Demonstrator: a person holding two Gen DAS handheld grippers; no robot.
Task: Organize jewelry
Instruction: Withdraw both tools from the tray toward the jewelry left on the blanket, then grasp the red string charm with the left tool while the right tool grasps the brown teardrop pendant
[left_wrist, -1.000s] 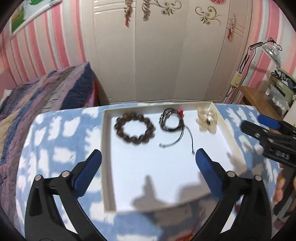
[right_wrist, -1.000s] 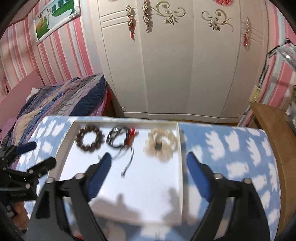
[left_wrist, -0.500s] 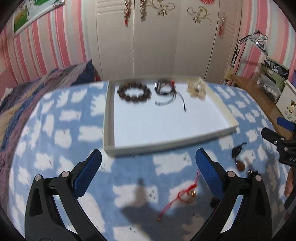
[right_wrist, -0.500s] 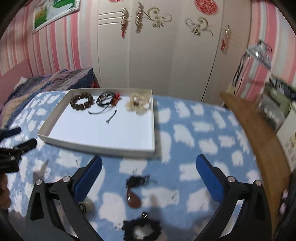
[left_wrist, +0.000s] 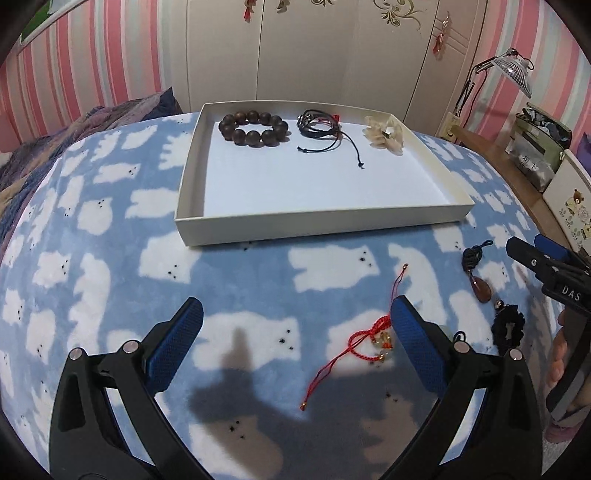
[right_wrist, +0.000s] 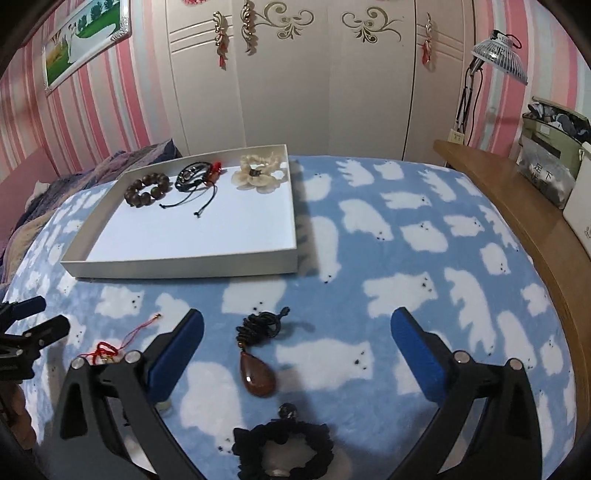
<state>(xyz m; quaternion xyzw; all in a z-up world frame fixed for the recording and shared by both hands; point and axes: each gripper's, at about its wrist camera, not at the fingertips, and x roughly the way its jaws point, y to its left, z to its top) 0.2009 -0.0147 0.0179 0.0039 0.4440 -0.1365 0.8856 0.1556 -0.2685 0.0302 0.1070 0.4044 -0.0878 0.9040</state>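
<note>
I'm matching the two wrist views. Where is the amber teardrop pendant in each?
Left wrist: pendant at far right, on the blanket, below the tray's near right corner.
Right wrist: pendant at lower centre, between the open fingers.
Shared landmark: the white tray, beyond the pendant in both.

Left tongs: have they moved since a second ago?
Yes. The left tongs have pulled back toward the person: the white tray now lies well beyond their tips, with the red cord bracelet between them.

White letters "DAS" on the black right tool (left_wrist: 565, 290), Chinese characters "足下" on a bag (right_wrist: 545, 177) at the right edge of the wooden counter (right_wrist: 517, 206)
</note>
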